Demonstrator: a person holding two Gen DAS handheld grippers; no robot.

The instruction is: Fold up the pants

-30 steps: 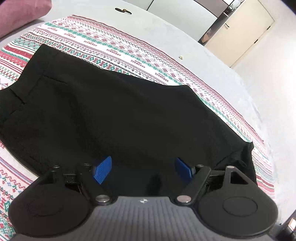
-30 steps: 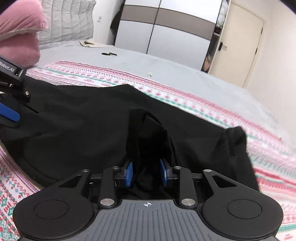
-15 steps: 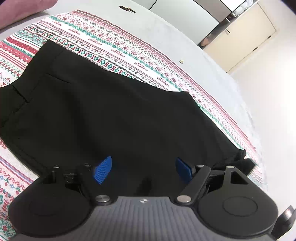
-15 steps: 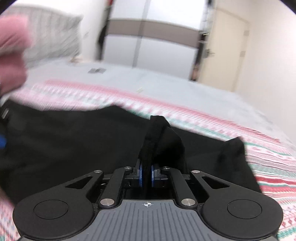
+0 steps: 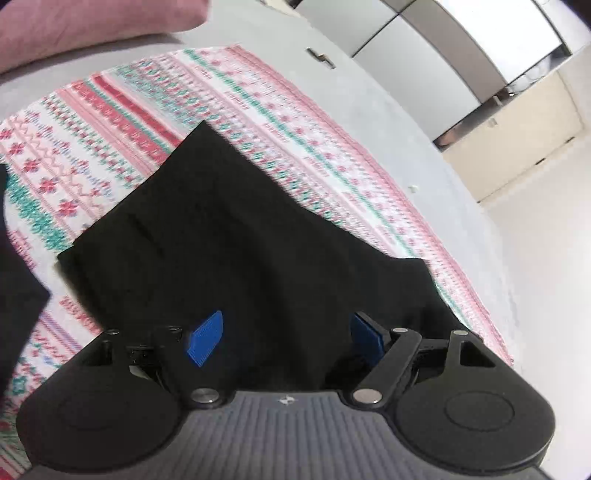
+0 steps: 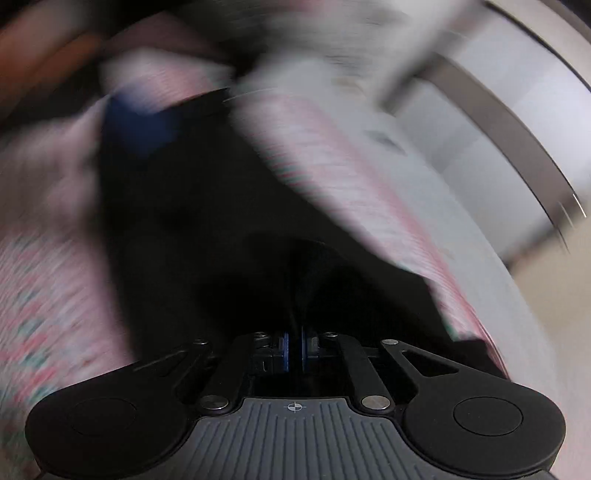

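Pants [image 5: 258,236]: black, matte woven cloth, lying mostly flat on the patterned blanket on the bed, one squared corner pointing toward the bed's far edge.
Blanket [image 5: 110,122]: knit-look bands of red, pink and teal snowflake motifs on white, spreading over a smooth grey bedspread [image 5: 424,155].
Left gripper [image 5: 284,338]: hovering over the pants' near edge, its ribbed blue fingers [image 5: 205,338] standing wide apart, gripping nothing.
Right gripper [image 6: 294,350]: its blue fingers [image 6: 284,350] are clenching a raised fold of the black cloth; this view is heavily blurred.
Pillow [image 5: 74,26]: pink, soft, lying at the bed's far corner.
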